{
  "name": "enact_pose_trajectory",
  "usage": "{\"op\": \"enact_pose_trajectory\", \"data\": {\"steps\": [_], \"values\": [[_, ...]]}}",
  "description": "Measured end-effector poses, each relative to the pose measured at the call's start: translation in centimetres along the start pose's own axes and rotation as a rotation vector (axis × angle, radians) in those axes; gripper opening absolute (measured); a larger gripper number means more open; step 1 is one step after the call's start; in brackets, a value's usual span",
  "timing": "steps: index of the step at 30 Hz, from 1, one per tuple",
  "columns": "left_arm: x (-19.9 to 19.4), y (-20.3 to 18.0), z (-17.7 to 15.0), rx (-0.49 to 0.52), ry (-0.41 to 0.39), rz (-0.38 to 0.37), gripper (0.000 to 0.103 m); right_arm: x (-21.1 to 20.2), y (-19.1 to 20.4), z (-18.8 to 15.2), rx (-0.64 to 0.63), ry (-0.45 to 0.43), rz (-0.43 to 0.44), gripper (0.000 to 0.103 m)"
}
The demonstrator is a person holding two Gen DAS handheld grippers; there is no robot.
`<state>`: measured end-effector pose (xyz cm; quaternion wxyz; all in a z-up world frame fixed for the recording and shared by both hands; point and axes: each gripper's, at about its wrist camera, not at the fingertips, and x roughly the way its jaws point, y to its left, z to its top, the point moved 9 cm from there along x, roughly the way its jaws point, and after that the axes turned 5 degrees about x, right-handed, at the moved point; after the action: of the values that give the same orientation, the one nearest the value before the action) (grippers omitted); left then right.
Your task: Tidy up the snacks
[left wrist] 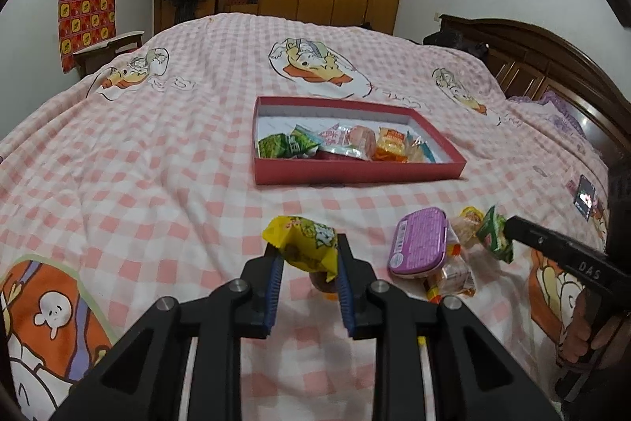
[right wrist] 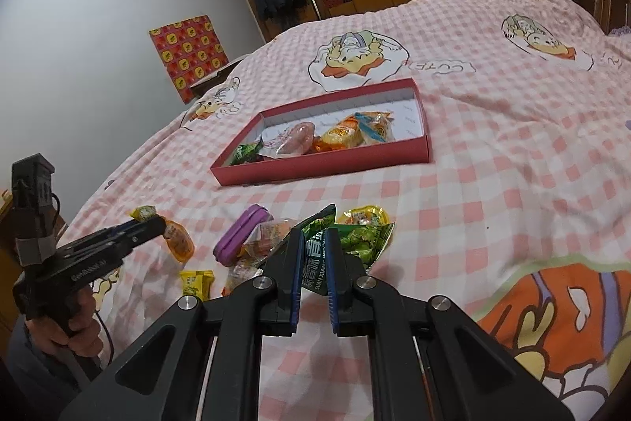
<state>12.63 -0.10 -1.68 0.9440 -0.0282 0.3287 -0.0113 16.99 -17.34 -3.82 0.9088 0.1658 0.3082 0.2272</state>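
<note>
Near the bed's (left wrist: 157,145) front edge, each hand-held gripper grips one crinkly packet: left (left wrist: 307,255) yellow (left wrist: 303,241), right (right wrist: 313,247) green (right wrist: 355,241); flat red cardboard tray (left wrist: 355,174) beyond.

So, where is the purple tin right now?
The purple tin lies on the bed, in front of the red box, between the two grippers and beside loose snacks.

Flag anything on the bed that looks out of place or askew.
Nothing is damaged or spilled. Loose snacks and a purple tin lie scattered on the bedspread outside the red box, where packets crowd the near wall.
</note>
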Motion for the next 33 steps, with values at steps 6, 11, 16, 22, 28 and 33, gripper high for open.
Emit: {"op": "enact_pose_trajectory", "data": {"steps": [6, 11, 16, 22, 28, 33], "values": [[0.5, 0.4, -0.3, -0.021, 0.029, -0.016, 0.027, 0.1, -0.1, 0.0, 0.005, 0.004, 0.004, 0.012], [0.2, 0.1, -0.2, 0.001, 0.020, -0.023, 0.014, 0.5, -0.2, -0.3, 0.002, 0.020, 0.001, 0.012], [0.6, 0.1, -1.4, 0.038, 0.056, -0.028, 0.027, 0.6, -0.1, -0.5, 0.001, 0.019, -0.002, 0.012], [2.3, -0.8, -4.3, 0.115, 0.141, 0.004, 0.062, 0.6, -0.3, -0.7, 0.011, 0.024, -0.001, 0.012], [2.1, 0.5, -4.0, 0.054, 0.112, 0.024, 0.027, 0.3, 0.0, -1.0, 0.005, 0.023, 0.004, 0.012], [1.4, 0.6, -3.2, 0.036, 0.096, 0.021, 0.028, -0.2, 0.3, -0.8, 0.002, 0.009, 0.008, 0.012]]}}
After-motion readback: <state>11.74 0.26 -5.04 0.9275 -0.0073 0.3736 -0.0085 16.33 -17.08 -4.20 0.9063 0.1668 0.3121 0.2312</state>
